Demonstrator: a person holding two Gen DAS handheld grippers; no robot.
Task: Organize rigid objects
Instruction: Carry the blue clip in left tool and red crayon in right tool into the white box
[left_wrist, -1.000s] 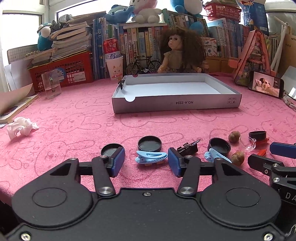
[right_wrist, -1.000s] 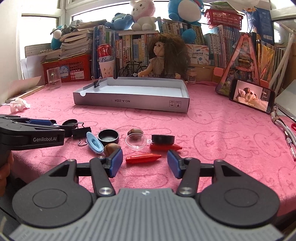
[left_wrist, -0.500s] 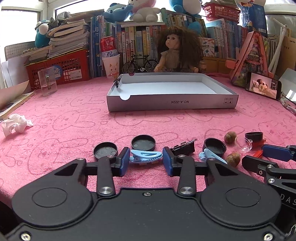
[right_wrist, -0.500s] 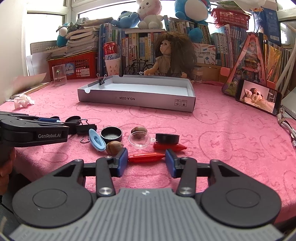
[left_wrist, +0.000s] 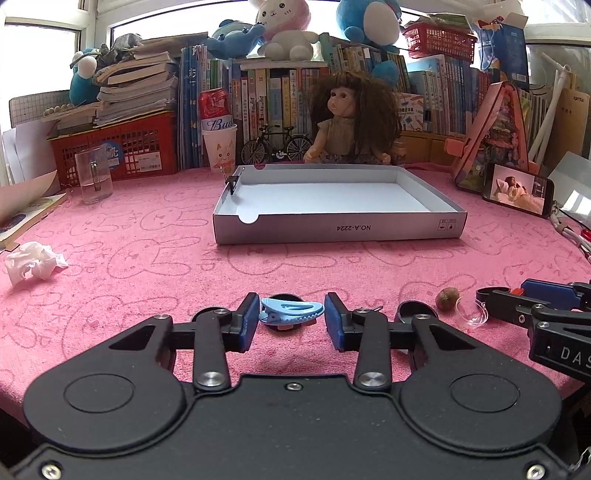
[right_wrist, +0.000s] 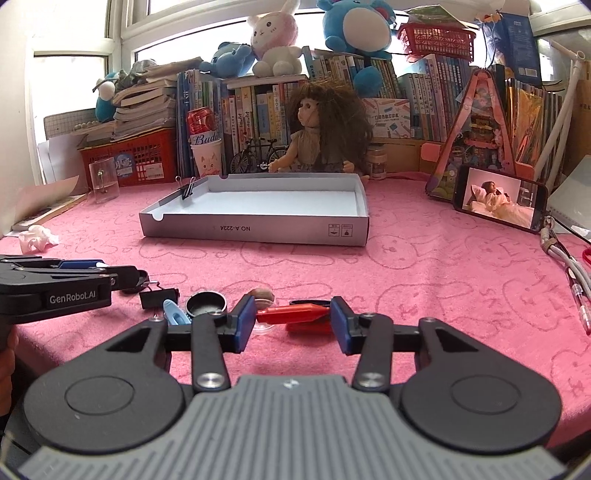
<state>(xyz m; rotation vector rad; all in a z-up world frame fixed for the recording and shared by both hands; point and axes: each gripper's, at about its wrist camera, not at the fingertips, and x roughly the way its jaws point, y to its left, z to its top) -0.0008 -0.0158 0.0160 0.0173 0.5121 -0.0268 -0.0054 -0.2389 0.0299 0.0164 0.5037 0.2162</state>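
My left gripper (left_wrist: 291, 314) is shut on a light blue hair clip (left_wrist: 291, 312), with a blue pad at each end of it. It hangs just over the pink tablecloth, in front of a black cap (left_wrist: 282, 297). My right gripper (right_wrist: 292, 317) is shut on a red hair clip (right_wrist: 291, 313), held the same way by its ends. A second red clip (right_wrist: 306, 326) lies underneath. The two grippers are side by side at the near table edge. The grey open box (left_wrist: 340, 230) stands further back in the middle, with a black binder clip (right_wrist: 187, 190) on its left rim.
Between the grippers lie a black cap (right_wrist: 205, 302), a walnut (right_wrist: 264, 294), a black binder clip (right_wrist: 159, 297), another blue clip (right_wrist: 173, 314) and a clear dome lid (left_wrist: 471, 314). A crumpled tissue (left_wrist: 33, 264) and a glass (left_wrist: 94, 179) sit left, a phone (right_wrist: 500, 201) right. Books and a doll line the back.
Both pairs of jaws have narrowed from wide apart until the pads meet the ends of the clips. The blue clip now covers part of the cap behind it.
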